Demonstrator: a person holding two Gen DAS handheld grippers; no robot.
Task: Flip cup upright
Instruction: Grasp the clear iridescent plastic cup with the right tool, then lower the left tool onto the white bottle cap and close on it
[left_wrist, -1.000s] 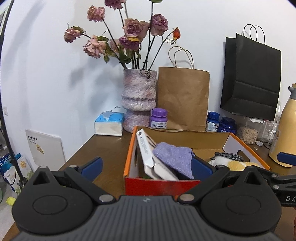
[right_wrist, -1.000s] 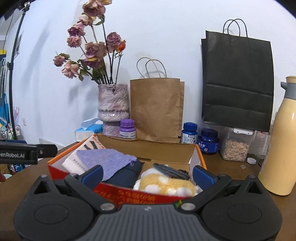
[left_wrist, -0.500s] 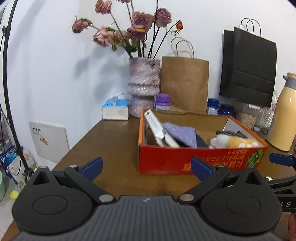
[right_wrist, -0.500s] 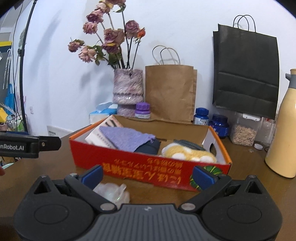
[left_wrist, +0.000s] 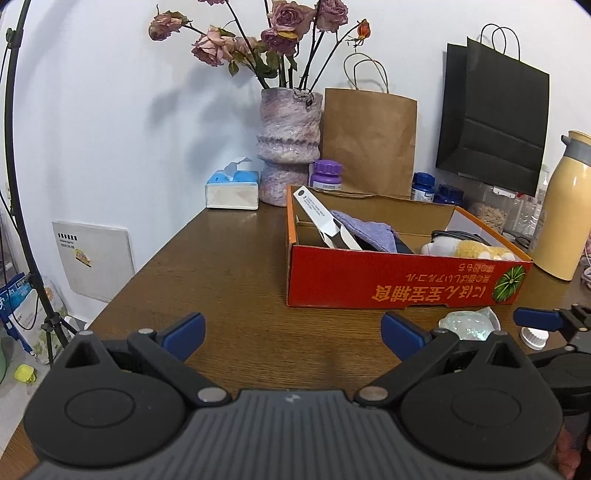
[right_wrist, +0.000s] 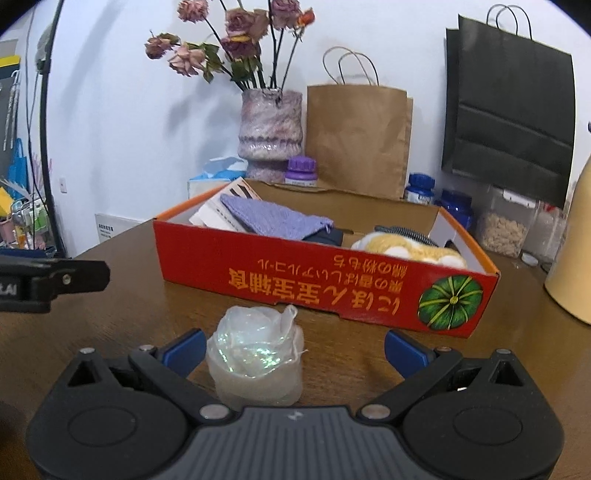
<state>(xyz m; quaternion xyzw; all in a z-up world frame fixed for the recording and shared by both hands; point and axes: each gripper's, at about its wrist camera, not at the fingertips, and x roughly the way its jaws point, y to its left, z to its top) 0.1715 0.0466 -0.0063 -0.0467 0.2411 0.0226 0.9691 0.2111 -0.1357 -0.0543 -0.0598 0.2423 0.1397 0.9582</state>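
White wall at the back, and a brown wooden table (left_wrist: 236, 280) that's pretty cluttered along the far edge: a purple-ish ceramic vase (left_wrist: 289, 144) of dried roses (left_wrist: 273, 33), a brown paper bag (left_wrist: 369, 142), a black paper bag (left_wrist: 495, 122) on the wall, a tissue box (left_wrist: 232, 190), a purple-capped bottle (left_wrist: 325, 175) and a cream thermos (left_wrist: 563, 206) way over on the right. In front of those there's a red cardboard box (right_wrist: 317, 284) with upside-down yellow lettering and a green pumpkin picture, stuffed with a lavender knit cloth (right_wrist: 273, 219), a booklet and a yellow-and-white plush toy (right_wrist: 410, 253).

The cup (right_wrist: 256, 356) is a clear, iridescent plastic one, sitting mouth-down on the table just in front of the box, with crumpled film bunched on top of it.

The right gripper (right_wrist: 293, 349) has its blue-tipped fingers spread wide, with the cup between them, closer to the left finger. Not touching it as far as I can see, and it's holding nothing.

The left gripper (left_wrist: 291, 330) is spread wide too, over bare table off to the left of the cup, nothing in it. In its view the cup peeks out behind its right finger, with a small white ribbed cap (left_wrist: 533, 338) just beside it.
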